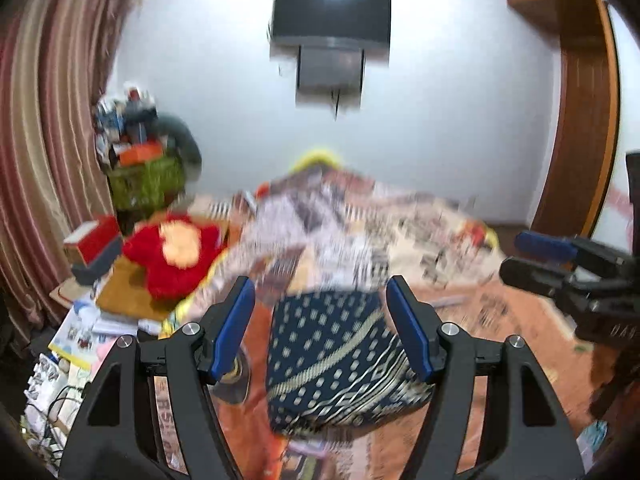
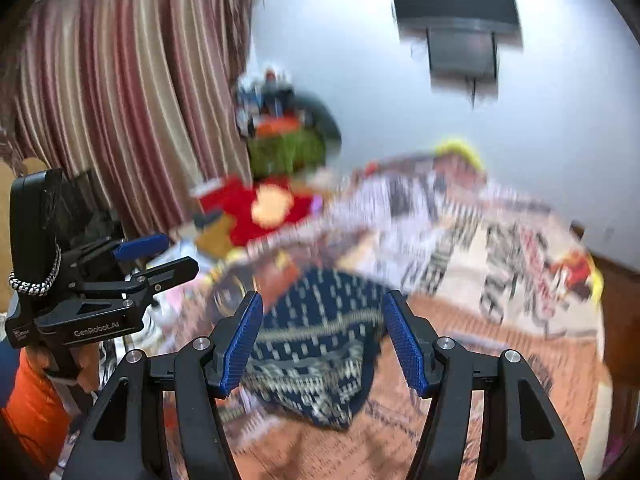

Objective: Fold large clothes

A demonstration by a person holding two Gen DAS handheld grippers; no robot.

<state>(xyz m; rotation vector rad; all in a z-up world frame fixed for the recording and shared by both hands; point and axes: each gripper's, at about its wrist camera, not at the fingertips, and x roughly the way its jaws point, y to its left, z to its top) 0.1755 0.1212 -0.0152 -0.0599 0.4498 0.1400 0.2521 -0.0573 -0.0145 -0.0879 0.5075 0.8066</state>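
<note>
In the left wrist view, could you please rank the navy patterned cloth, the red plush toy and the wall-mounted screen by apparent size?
1. Navy patterned cloth, though it lies nearest the camera.
2. Wall-mounted screen and red plush toy look alike; I won't rank them.

My view into a lived-in bedroom at home, striped curtains point(image 1: 48, 128) by the window, wall-mounted TV point(image 1: 331, 16), bed under a printed bedspread point(image 1: 400, 224), red plush toy point(image 1: 176, 256), heaped green basket point(image 1: 146, 180), wooden door frame point(image 1: 588, 120)
</note>
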